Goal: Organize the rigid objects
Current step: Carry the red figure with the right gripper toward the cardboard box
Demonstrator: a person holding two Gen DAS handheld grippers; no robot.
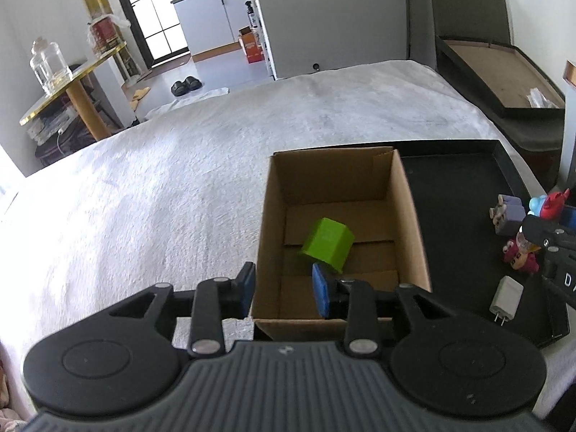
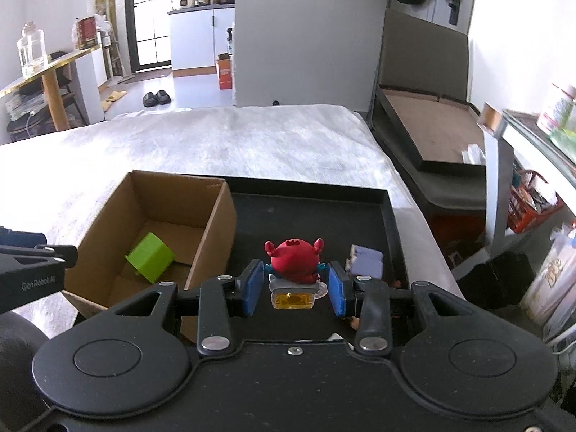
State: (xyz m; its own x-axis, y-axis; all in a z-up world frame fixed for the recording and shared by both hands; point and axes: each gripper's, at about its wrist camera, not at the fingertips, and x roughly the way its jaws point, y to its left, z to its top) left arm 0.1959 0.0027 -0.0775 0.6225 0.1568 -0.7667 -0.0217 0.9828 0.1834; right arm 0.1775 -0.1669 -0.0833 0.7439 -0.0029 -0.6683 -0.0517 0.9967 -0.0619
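Observation:
An open cardboard box (image 1: 410, 212) stands on a white bedspread, with a green cube-shaped cup (image 1: 327, 241) lying tipped inside it. My left gripper (image 1: 284, 289) is open and empty, its fingers straddling the box's near left wall. Beside the box, a black tray (image 2: 390, 216) holds a red crab figure (image 2: 293, 261) on a yellow-and-grey base. My right gripper (image 2: 295, 289) is open with its blue pads either side of that figure, not closed on it. The box (image 2: 216, 226) and the cup (image 2: 151, 257) also show in the right wrist view.
The tray (image 1: 468, 180) also holds a purple block figure (image 1: 509, 214), a pink figure (image 1: 520, 255) and a white plug adapter (image 1: 505, 297). The bedspread (image 1: 162, 198) stretches left and far. A gold side table (image 1: 72, 82) with a jar stands beyond the bed.

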